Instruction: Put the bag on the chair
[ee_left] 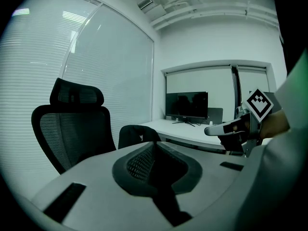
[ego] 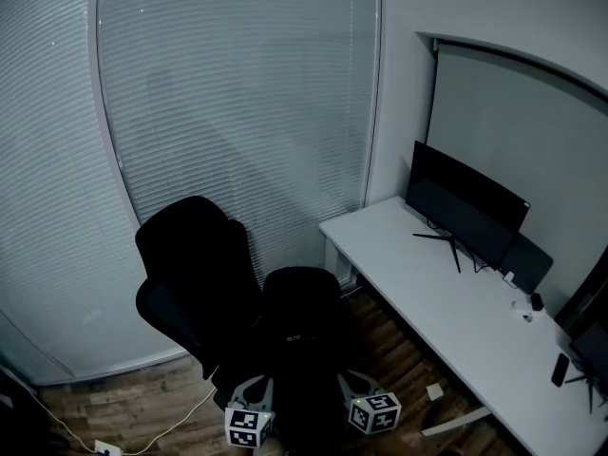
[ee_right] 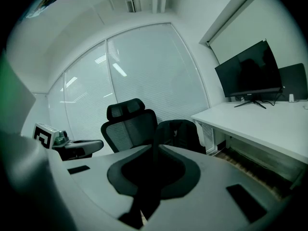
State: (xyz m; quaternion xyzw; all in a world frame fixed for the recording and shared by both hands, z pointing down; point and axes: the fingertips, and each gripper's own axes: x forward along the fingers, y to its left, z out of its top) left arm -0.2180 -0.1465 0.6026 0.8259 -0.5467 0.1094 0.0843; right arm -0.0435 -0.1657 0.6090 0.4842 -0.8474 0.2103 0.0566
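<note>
A black office chair (ego: pixel 195 274) with a headrest stands by the blinds. In the left gripper view the chair (ee_left: pixel 72 124) is ahead on the left; in the right gripper view the chair (ee_right: pixel 127 121) is ahead, centre-left. A black bag (ego: pixel 302 340) hangs upright just in front of the chair's seat, between my two grippers. My left gripper (ego: pixel 249 416) is shut, with a dark strap running down from its closed jaws (ee_left: pixel 153 146) and the bag (ee_left: pixel 137 134) just beyond. My right gripper (ego: pixel 370 408) is likewise shut on a dark strap (ee_right: pixel 155 148), the bag (ee_right: pixel 180 131) beyond it.
A long white desk (ego: pixel 446 293) runs along the right wall with a dark monitor (ego: pixel 465 207) and small items on it. Closed blinds (ego: pixel 237 93) cover the curved window behind the chair. A white cable and socket (ego: pixel 104 447) lie on the wooden floor at left.
</note>
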